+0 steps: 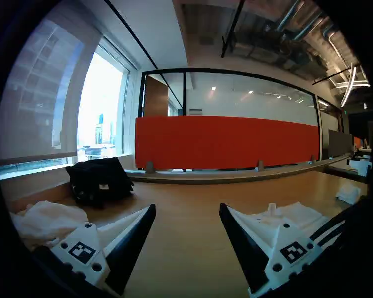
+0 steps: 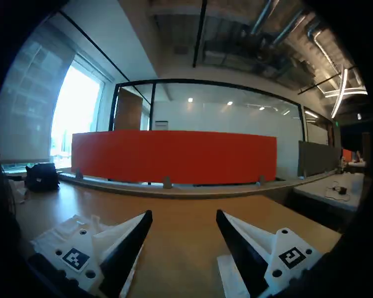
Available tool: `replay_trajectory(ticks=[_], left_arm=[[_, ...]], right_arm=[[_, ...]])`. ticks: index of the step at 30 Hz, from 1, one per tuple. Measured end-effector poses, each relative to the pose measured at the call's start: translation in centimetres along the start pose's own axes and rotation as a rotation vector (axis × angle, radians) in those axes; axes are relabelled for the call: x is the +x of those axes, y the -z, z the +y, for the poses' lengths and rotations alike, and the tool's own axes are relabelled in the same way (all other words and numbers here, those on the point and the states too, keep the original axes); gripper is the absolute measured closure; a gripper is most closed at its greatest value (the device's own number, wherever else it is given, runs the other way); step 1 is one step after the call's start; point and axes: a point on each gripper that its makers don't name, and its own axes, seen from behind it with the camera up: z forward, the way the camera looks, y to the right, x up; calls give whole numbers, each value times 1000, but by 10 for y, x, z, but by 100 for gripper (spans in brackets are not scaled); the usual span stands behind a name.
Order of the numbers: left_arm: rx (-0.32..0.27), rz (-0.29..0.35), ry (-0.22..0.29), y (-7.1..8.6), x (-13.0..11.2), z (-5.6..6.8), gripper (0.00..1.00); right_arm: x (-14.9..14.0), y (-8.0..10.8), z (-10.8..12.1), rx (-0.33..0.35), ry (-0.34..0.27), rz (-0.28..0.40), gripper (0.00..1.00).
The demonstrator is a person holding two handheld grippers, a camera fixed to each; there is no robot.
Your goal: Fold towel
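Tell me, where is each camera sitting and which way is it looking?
Left gripper view: rides the left tool, low over the wooden table, facing the orange divider; its open fingers show, white towel lower left.
Right gripper view: rides the right tool, facing likewise; open fingers show.
Both share table, divider, black bag.

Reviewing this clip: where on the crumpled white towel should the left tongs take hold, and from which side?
Probably a raised fold on the towel edge facing the left tongs, coming in over the table: it lies bunched, no corner shows, and the black bag crowds its far side.
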Motion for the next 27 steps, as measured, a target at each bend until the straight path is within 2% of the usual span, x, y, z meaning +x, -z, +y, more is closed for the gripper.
replay_trajectory(ticks=[16, 27], left_arm=[[-13, 1, -31, 3, 128, 10, 5], [-38, -44, -38, 8, 174, 22, 5]], right_arm=[[108, 11, 2, -21, -1, -20, 0], [157, 12, -5, 0, 25, -39, 0]])
